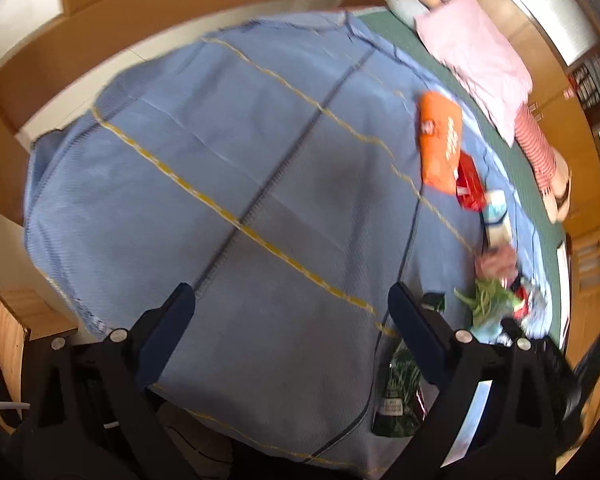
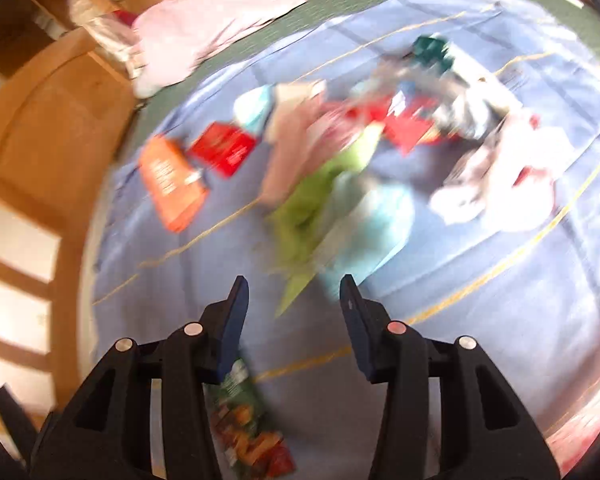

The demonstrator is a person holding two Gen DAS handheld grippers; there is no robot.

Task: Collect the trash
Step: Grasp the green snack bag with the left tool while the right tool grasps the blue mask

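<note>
Wrappers and packets lie scattered on a blue blanket [image 1: 260, 168] spread over a bed, with both hand-held grippers held open above it.

The trash is bright, crumpled packaging: an orange packet [image 2: 172, 184] with white print lies beside a red packet [image 2: 224, 146], and a light green wrapper [image 2: 312, 204] sits near the middle of the pile, close ahead of the right hand-held gripper [image 2: 292, 300], whose jaws stand apart with nothing pressed between them. A dark green printed packet [image 2: 248, 420] lies flat just under its left finger. The left hand-held gripper [image 1: 292, 308] is spread wide over bare blanket, the litter off to its right. Motion blur smears the pile's far side, so the white and silver pieces there cannot be identified.
</note>
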